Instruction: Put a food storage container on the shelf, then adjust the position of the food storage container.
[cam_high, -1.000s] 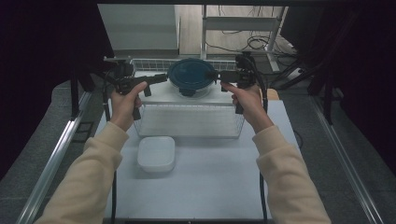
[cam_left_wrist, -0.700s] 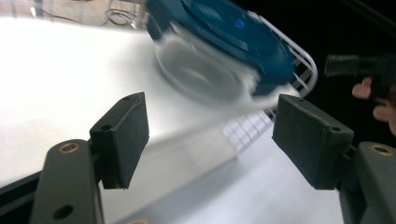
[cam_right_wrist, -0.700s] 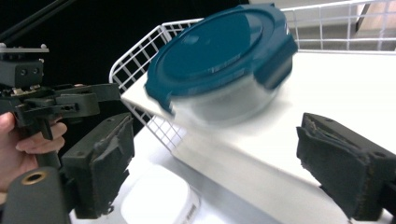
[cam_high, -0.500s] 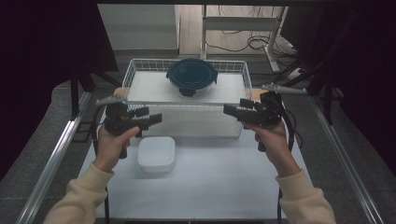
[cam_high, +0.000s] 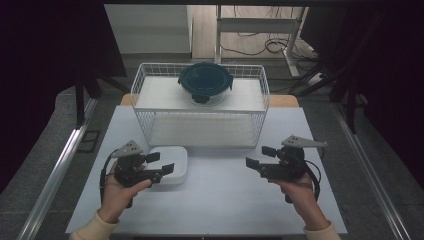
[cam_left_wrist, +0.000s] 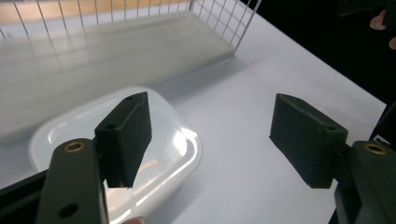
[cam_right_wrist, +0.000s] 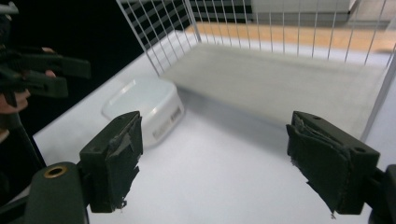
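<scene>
A white lidded container (cam_high: 172, 161) lies on the white table in front of a wire rack (cam_high: 200, 125). On the rack's top shelf sits a round dark-teal lidded bowl (cam_high: 205, 82). My left gripper (cam_high: 160, 162) hovers open over the container's near left side; in the left gripper view its jaws stand wide apart above the container (cam_left_wrist: 163, 140), holding nothing. My right gripper (cam_high: 259, 156) is open at the right and points left toward the container (cam_right_wrist: 144, 100), with a stretch of bare table between them. The right gripper view also shows the left gripper (cam_right_wrist: 46, 74).
The rack's lower shelf (cam_right_wrist: 280, 79) is bare and open to the front. The white table (cam_high: 225, 195) reaches its front edge just behind the hands. Metal rails run along both sides of the table, and cables and a stand lie on the floor behind the rack.
Both hands have drawn back from beside the rack's top shelf and come down to the near table. The left gripper now hovers over the white container; the bowl has stayed put.
</scene>
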